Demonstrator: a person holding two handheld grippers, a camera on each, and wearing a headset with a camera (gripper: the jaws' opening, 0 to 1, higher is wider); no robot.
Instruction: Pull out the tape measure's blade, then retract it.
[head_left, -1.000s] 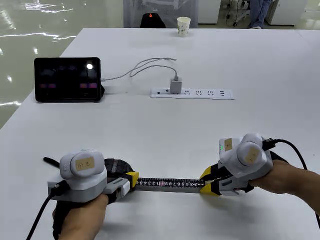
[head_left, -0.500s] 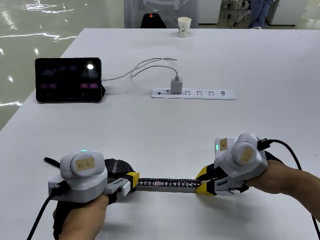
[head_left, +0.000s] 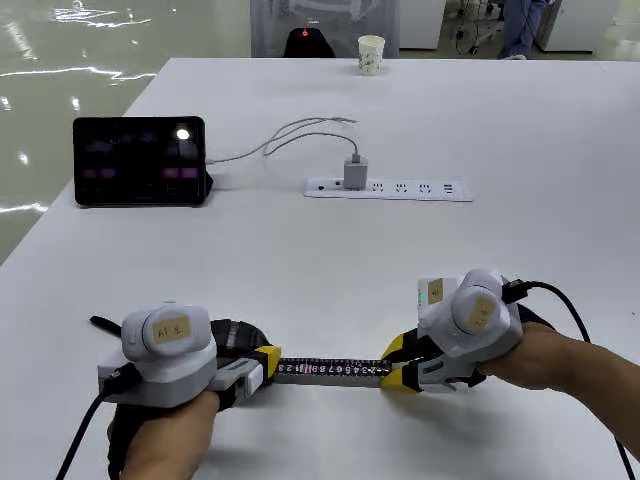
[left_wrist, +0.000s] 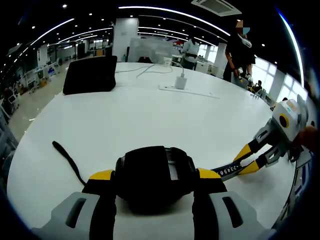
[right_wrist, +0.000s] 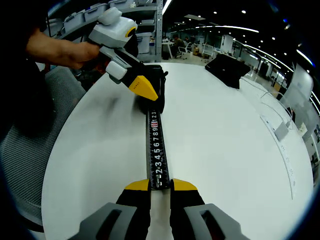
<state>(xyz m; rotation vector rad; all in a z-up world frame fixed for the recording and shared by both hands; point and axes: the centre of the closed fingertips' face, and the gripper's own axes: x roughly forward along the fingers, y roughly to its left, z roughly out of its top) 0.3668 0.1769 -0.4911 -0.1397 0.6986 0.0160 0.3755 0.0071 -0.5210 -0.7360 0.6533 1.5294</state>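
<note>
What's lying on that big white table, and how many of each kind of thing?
hand-held tools: 2 (left tool, right tool)
tape measure: 1
tablet: 1
power strip: 1
charger with cable: 1
paper cup: 1
total: 7

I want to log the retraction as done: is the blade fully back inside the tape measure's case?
No, a numbered stretch of blade runs from the case to the right gripper shut on its end.
</note>
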